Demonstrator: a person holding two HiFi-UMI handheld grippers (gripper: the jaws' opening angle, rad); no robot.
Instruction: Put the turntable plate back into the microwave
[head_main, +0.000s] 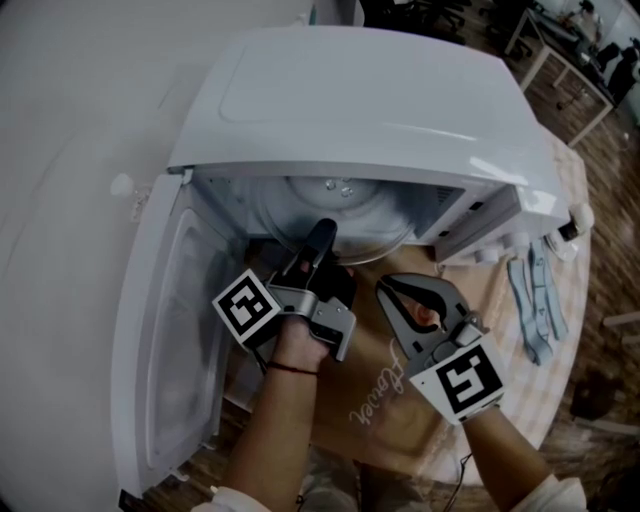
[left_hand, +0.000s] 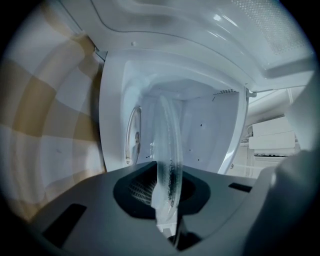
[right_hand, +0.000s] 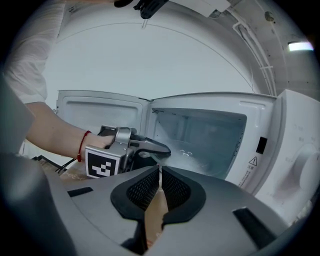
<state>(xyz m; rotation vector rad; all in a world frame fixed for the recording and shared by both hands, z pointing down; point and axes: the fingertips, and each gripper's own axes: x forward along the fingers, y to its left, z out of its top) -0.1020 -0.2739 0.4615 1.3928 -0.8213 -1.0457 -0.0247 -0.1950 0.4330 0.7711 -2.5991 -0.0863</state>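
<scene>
Head view is showing the right hand-held gripper (head_main: 385, 286) hanging shut and empty above the brown paper bag (head_main: 372, 392), while the left hand-held gripper (head_main: 322, 232) is clamping the near rim of the clear glass turntable plate (head_main: 345, 205), which is lying mostly inside the microwave (head_main: 380, 100), its door (head_main: 170, 330) standing wide open at left.

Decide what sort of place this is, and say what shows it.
Probably an office or lab, not a home kitchen: the white microwave sits on a cloth-covered round table, and desks stand on the wooden floor behind.
</scene>
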